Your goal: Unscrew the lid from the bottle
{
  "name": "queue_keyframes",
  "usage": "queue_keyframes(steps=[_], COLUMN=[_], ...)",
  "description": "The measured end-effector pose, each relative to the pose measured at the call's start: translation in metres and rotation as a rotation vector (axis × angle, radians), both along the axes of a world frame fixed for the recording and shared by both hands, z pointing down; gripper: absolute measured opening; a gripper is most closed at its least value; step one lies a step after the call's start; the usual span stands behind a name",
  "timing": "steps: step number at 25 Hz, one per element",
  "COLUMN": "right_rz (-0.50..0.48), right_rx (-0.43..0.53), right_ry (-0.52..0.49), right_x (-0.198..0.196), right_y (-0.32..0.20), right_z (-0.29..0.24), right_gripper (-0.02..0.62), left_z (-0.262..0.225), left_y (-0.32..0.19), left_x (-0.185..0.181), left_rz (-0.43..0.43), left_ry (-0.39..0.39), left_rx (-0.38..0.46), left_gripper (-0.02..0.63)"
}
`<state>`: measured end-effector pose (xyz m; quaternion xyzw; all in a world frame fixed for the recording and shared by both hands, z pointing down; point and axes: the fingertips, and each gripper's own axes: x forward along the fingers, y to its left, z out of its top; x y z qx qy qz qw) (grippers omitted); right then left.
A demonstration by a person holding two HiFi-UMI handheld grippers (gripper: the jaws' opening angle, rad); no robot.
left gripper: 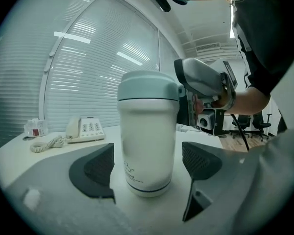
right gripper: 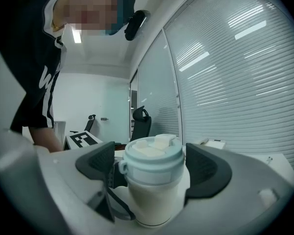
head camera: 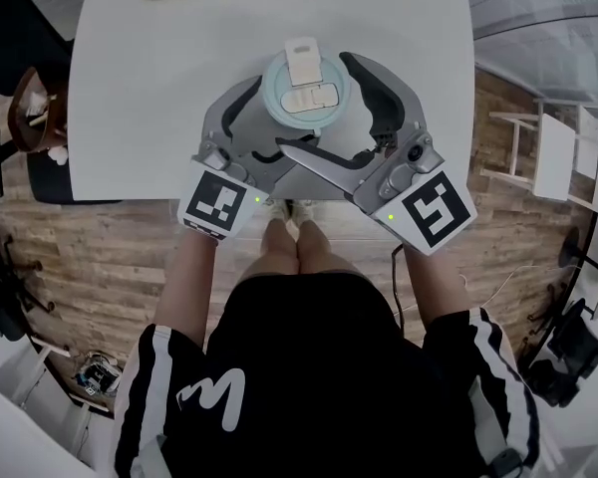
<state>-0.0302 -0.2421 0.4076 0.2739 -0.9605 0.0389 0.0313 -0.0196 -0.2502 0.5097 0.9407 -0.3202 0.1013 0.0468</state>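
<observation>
With the bottle (left gripper: 147, 146) upright near the 6 o'clock edge of the table (head camera: 159, 88), clamp the wide-open left gripper (left gripper: 149, 168), at 7 o'clock, on its body and the wide-open right gripper (right gripper: 149, 165), at 5 o'clock, squarely on the lid (right gripper: 152, 161), apparently still seated.

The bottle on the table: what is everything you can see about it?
The bottle stands upright on the white table, near the person's edge. Its smooth white body carries small print and a dark ring near the base; the pale blue-green lid, still on, has a white flip cap and a side loop. The left gripper brackets the body, the right gripper the lid, both open, pads not touching.
</observation>
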Motion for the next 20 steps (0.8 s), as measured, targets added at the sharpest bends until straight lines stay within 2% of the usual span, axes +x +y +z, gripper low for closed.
queue_keyframes(steps=[20], right_rz=[-0.011], right_rx=[-0.015], right_ry=[0.031], right_x=[-0.016], right_y=[-0.015], right_z=[0.012], right_gripper=[0.44], left_z=[0.012], left_y=[-0.019], left_x=[0.027], left_rz=[0.096], left_ry=[-0.007], left_rx=[-0.024], left_gripper=[0.446])
